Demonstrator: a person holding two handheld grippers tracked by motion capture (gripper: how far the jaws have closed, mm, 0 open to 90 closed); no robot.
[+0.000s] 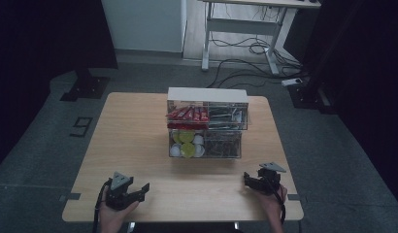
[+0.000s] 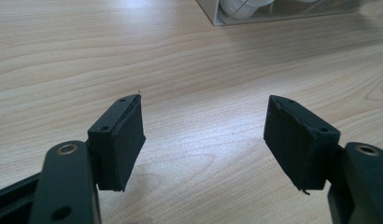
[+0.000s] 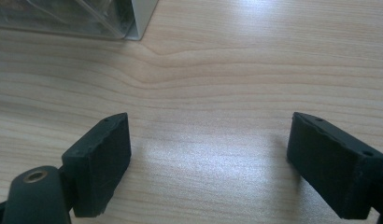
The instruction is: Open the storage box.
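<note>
A clear two-tier organizer stands at the middle of the wooden table. Red sticks fill its upper left bin, dark packets the right bins, and green and white capsules the lower left bin. My left gripper rests near the front left edge, held by a hand, open with nothing between its pads. My right gripper sits near the front right edge, also open and empty, its pads wide apart over bare wood. A corner of the organizer lies ahead in the left gripper view; the organizer corner also lies ahead in the right gripper view.
A white desk frame with loose cables stands on the grey floor beyond the table. A black stand base sits at the back left, another stand base at the back right.
</note>
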